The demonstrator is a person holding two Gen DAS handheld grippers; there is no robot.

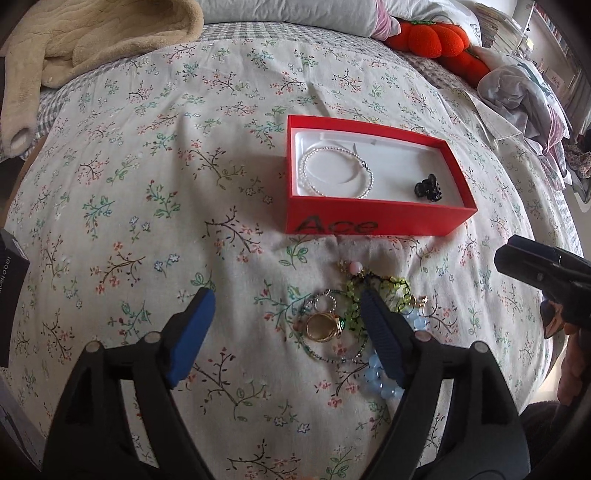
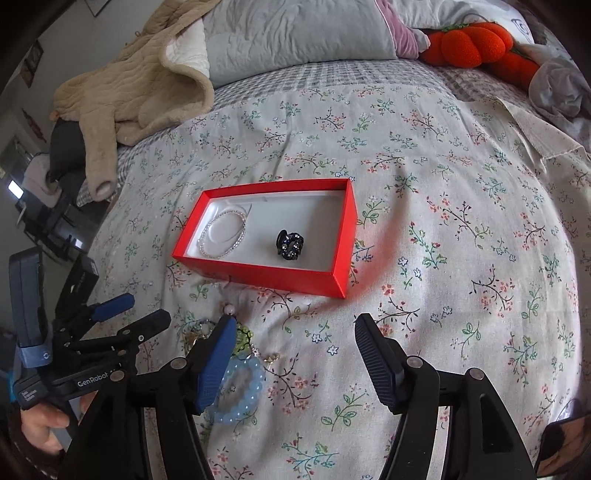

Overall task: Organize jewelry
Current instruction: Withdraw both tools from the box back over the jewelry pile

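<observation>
Pile: the loose jewelry [image 1: 354, 317] lies on the bedspread [image 1: 147, 192], right under my left jaws, nearer to me than the box.
Gold ring [image 1: 321, 326]: between my left fingers, toward the right one, resting on the cloth.
Green beads [image 1: 380, 291]: a strand looped around the tip of my left gripper's right finger; whether it touches I cannot tell.
Blue bracelet [image 2: 240, 391]: pale beads, just behind my right gripper's left finger [image 2: 214, 365], which hides part of it.
Pink bead [image 1: 355, 266]: at the far edge of the pile, beyond my left fingertips, close to the box wall.
Left gripper [image 1: 286, 306]: my jaws stand wide apart and grip nothing; the pile sits in the gap and under the right finger.
Right gripper [image 2: 295, 332]: my jaws stand apart and empty; only flowered cloth shows between them, with the pile off to their left.
Box [image 1: 380, 218]: red, lidless, white inside, beyond both sets of jaws; from my left it lies ahead and a little right, from my right ahead and left.
Pearl strand [image 1: 334, 173]: coiled in the box's left end.
Black clip [image 2: 290, 245]: in the box, right of the pearls, apart from them.
Hand [image 2: 40, 424]: grips my left gripper's handle, left of my right jaws.
Beige blanket [image 2: 140, 88]: far beyond the box, to the left.
Orange plush [image 2: 476, 44]: far right, by the pillow [image 2: 295, 33].
</observation>
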